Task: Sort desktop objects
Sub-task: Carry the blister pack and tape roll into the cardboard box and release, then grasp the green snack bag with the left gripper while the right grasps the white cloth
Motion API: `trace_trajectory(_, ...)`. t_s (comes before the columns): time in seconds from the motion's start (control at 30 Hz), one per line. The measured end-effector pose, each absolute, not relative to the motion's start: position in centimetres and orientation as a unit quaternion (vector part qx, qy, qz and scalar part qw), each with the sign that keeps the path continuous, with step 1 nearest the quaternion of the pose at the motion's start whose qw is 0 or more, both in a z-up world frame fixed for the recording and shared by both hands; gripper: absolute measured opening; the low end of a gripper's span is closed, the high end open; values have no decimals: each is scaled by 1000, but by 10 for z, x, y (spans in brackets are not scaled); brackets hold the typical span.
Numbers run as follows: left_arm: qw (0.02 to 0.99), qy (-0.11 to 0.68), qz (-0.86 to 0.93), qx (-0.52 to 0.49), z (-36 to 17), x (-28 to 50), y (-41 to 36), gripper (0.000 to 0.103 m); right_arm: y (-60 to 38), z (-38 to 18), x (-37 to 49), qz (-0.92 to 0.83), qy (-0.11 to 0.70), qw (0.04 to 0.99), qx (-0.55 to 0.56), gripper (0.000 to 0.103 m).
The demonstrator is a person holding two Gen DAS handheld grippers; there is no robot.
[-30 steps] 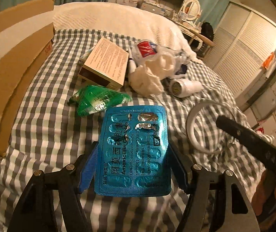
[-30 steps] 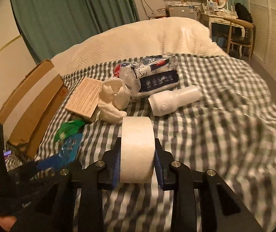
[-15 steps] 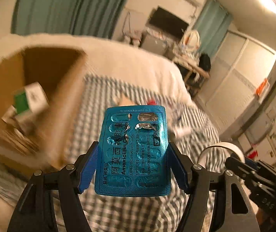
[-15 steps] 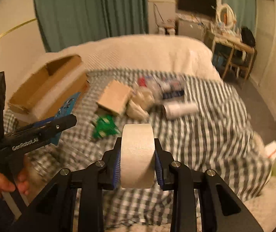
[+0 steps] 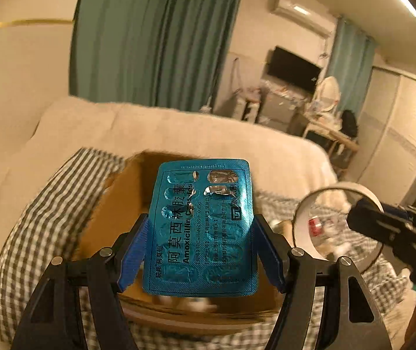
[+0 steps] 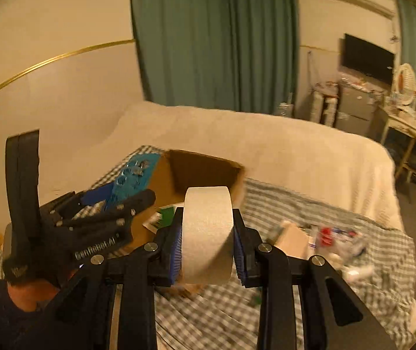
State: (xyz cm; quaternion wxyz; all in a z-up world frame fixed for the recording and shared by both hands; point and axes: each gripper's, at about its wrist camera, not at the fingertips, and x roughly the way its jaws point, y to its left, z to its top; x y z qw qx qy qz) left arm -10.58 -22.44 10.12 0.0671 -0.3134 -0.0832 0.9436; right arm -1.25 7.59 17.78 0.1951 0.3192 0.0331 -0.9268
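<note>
On checked bedspread [image 6: 310, 213] sits open cardboard box [image 6: 205, 172], green-white packs inside; right gripper [image 6: 207, 248] clamps white tape roll [image 6: 208, 233] upright, in air near box; left gripper [image 5: 200, 245] pinches blue amoxicillin blister sheet [image 5: 202, 227] by its edges, above box opening.

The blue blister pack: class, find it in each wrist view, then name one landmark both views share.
Left wrist view: blue blister pack centre, upright in the left claw.
Right wrist view: left of centre, seen edge-on beside the box.
Shared landmark: open cardboard box on the checked cloth.
</note>
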Motion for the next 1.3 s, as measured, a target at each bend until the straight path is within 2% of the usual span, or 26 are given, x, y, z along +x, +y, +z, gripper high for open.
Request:
trace_trajectory(0.27,63,-73,929,-356,45,-128,-249,72,25,121,-76,-905,5,209,372,29)
trace_trajectory(0.33,55,-68,923,-375,37,-128,-250,87,28,114,-79,-906,1,200,374,33)
trace_trajectory(0.37,48,-65,920,-384,37,-128,-247,90,32,112,-76,-906,-2,198,374,43)
trace_trajectory(0.4,43,-63,918,-388,38,-126,-244,92,36,113,-76,-907,-5,197,371,48)
trace_trajectory(0.43,42,-61,919,-388,40,-124,-240,92,42,115,-72,-910,-6,196,364,49)
trace_trajectory(0.67,63,-60,933,-350,84,-86,-197,95,90,159,-26,-932,5,167,322,50)
trace_trajectory(0.9,133,-46,934,-328,100,-56,-102,99,181,178,25,-949,16,103,299,54)
trace_trajectory(1.07,154,-27,919,-361,63,-56,-40,99,248,152,42,-948,4,59,311,54)
trace_trajectory(1.3,135,-8,900,-413,-25,-79,1,99,302,86,36,-941,-36,36,333,54)
